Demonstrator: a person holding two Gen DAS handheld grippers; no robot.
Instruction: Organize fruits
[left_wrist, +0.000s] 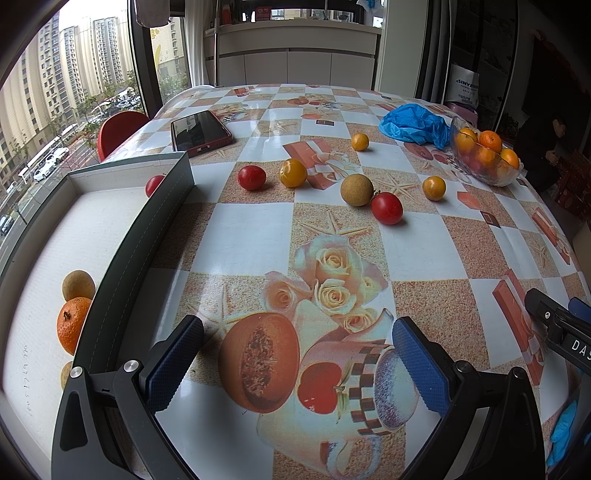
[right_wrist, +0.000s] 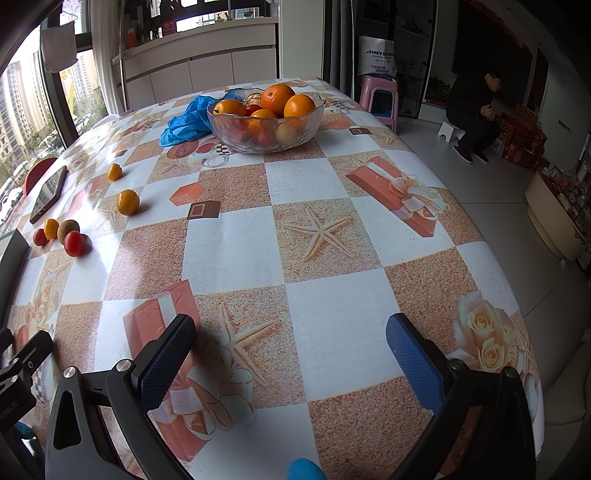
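Hovering spread wide and empty above the checked tablecloth (right_wrist: 325, 236), the left gripper (left_wrist: 295, 354) and right gripper (right_wrist: 291, 350) seem poised between picks, since loose small red and yellow fruits (left_wrist: 386, 208) lie mid-table between the shallow white-lined box (left_wrist: 110, 192) and the clear glass bowl of oranges (right_wrist: 266, 122).

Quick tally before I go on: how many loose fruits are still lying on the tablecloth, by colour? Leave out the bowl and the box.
Red: 3 (the last half hidden behind the box wall)
Yellow-orange: 3
Brown: 1
Total: 7
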